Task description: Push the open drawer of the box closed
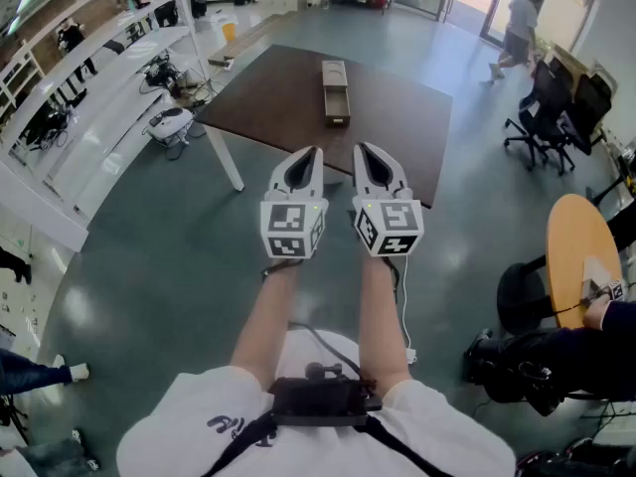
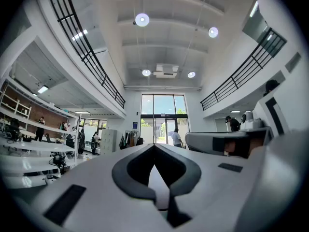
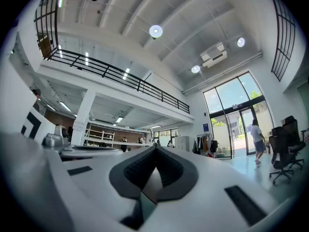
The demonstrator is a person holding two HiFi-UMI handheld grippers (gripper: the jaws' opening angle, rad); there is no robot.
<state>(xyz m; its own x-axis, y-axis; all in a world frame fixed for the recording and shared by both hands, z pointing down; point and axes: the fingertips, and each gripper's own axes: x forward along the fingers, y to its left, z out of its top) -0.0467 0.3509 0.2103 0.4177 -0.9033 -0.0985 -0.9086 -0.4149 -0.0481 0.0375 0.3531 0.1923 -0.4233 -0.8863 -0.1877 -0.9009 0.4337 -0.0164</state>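
Head view: a person stands short of a dark brown table [image 1: 278, 102] in a high, bright hall, with the left gripper [image 1: 318, 151] and the right gripper [image 1: 359, 148] held side by side in front of the chest. Both point ahead toward the table's near edge. The box [image 1: 335, 71], long and narrow, lies on the tabletop well apart from both tools. Its drawer [image 1: 337, 107] appears drawn out at the end facing the person, with the dark inside showing.

Neither tool touches anything. In each gripper view the jaws are pressed together with nothing between them, and they likely stay that way because a push needs a blunt closed tip rather than a grasp. Both gripper views look over the tips at ceiling lamps, balcony railings and the glass entrance. The box is out of their sight, which fits tools carried a little nose-up while waiting.

The drawer's open end faces the person, so a straight forward push along the box's length should do the job, and the task looks not yet begun. One risk is that the light box slides across the smooth top instead of taking the drawer in. Office chairs [image 1: 545, 117] stand beyond the table at right.
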